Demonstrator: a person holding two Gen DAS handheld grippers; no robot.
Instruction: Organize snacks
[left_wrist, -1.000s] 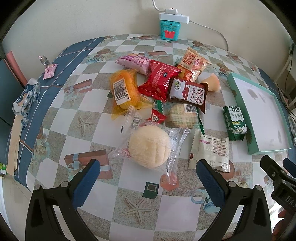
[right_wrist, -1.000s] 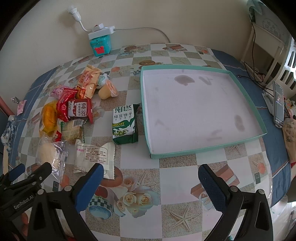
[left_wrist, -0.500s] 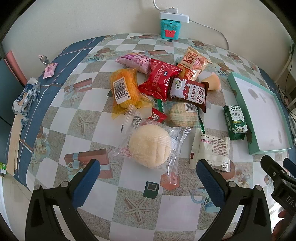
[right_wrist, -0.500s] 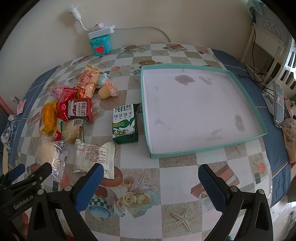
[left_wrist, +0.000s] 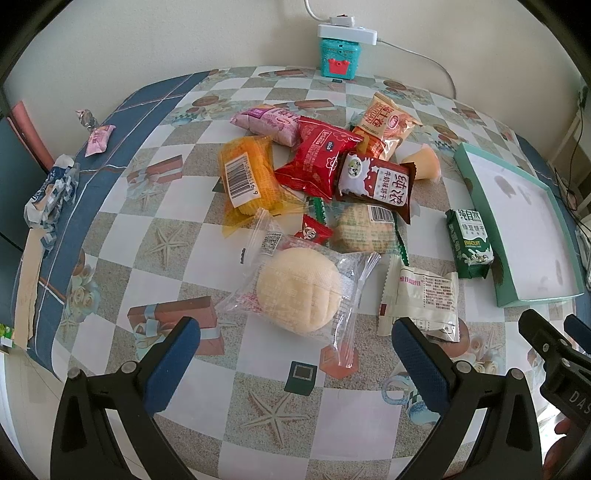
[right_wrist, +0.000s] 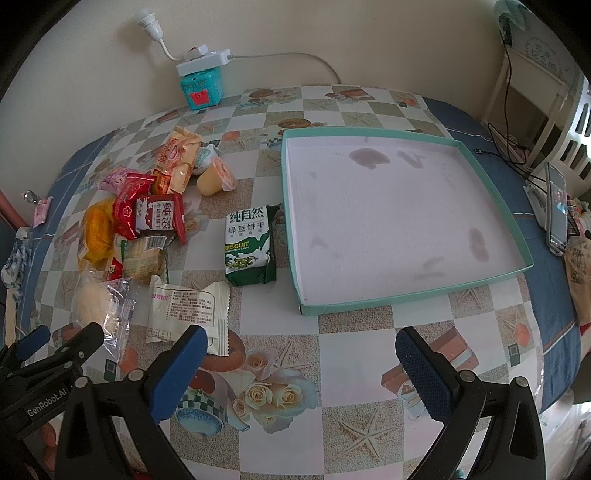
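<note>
While both claws hover above the table with nothing taken yet, the left gripper is spread wide, empty. Just ahead of it lies the bun in clear wrap: light, squashy, slippery film; judged best pinched across the middle, gently, or by the crimped end. Ahead-right of it is the white packet, flat and crinkly. Further right, the right gripper is also spread, empty; ahead-left of it is the green biscuit pack, stiffer, boxy, easy to take by its sides. Ahead of it sits the teal tray, nothing in it. Pile at the back overlaps; lower packets are partly hidden, small print unreadable.
</note>
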